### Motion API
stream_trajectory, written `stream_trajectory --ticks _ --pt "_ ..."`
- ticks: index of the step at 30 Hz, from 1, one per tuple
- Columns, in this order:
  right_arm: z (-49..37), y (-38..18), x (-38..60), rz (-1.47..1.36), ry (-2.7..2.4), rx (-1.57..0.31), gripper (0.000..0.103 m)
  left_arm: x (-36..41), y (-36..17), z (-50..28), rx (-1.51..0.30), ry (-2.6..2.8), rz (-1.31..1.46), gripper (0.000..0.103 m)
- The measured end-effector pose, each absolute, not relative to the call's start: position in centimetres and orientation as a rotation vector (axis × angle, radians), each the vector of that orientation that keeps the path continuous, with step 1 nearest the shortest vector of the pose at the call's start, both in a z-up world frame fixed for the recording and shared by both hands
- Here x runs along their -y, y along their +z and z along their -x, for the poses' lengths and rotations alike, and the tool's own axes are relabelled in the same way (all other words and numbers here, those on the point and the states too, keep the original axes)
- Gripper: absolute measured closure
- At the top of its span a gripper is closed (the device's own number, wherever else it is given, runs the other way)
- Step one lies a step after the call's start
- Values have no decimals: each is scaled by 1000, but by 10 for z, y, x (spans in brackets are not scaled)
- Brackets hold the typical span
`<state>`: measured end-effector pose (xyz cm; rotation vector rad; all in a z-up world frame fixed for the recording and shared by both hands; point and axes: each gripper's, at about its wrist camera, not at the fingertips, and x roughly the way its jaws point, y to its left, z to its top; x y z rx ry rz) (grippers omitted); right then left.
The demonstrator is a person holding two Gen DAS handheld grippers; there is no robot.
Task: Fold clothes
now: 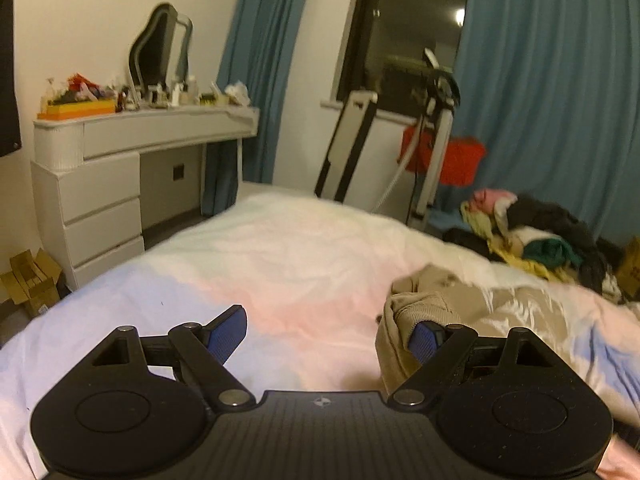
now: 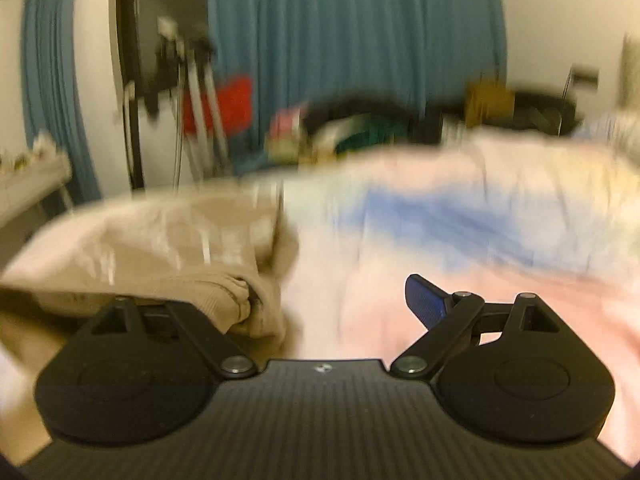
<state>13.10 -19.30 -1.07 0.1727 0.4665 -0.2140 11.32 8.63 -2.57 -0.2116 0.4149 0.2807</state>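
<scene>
From the left wrist camera, the left gripper (image 1: 326, 338) hangs low over a bed (image 1: 280, 248) spread with a pale sheet that shades from lilac to pink to white. Its jaws stand wide apart and clamp nothing. The beige garment (image 1: 448, 300) lies crumpled on the sheet at the gripper's right side; a ribbed fold of it drapes over the right blue pad (image 1: 424, 340) and touches it, while the left pad stands clear above bare sheet. Beyond the garment, at the far right edge of the bed, sits a heap of mixed clothes (image 1: 536, 236), dark, yellow, green and pink, well apart from the gripper. A white dressing table (image 1: 120, 152) with a mirror stands against the left wall, and blue curtains (image 1: 540, 100) flank a dark window. From the right wrist camera, which is heavily blurred, the right gripper (image 2: 332, 304) is also spread wide, with nothing pinched between its pads. Here the beige garment (image 2: 168, 240) lies to the gripper's left, its bunched ribbed edge heaped over the left finger so that this pad is hidden; whether cloth merely rests on it cannot be told. The right blue pad (image 2: 424, 300) stands free above pink sheet (image 2: 500, 216). The clothes heap (image 2: 352, 128) shows as a smear beyond the bed.
</scene>
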Motion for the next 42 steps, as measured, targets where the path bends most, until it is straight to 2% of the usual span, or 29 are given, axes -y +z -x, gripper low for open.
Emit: stream_trajectory --ticks 2,4,7,14,18,25,29,33,37,42 --pt "-124 -15 191 -154 -213 -519 14 -86 -18 -108 -391 275 219 17" --pt "-117 -7 187 -115 -232 -494 14 -87 -2 -101 -343 272 225 17" --pt "-104 40 187 -127 -243 -389 14 -92 34 -90 -255 262 264 17" --pt "-83 226 181 -38 -149 -113 14 -110 180 -65 -64 215 375 16" --pt "-55 334 177 -2 -119 19 14 -117 267 -35 75 178 369 9" --pt "7 470 173 28 -36 93 14 -138 394 16 125 64 425 6" --pt "32 506 178 42 -39 111 14 -141 428 35 74 -5 451 6" --pt "46 512 181 38 -45 94 14 -140 436 38 28 -38 443 6" --pt "28 494 193 48 -80 51 14 -130 420 13 -52 -57 432 6" --pt "-28 454 208 63 -120 -27 14 -105 380 -52 -144 -44 405 6"
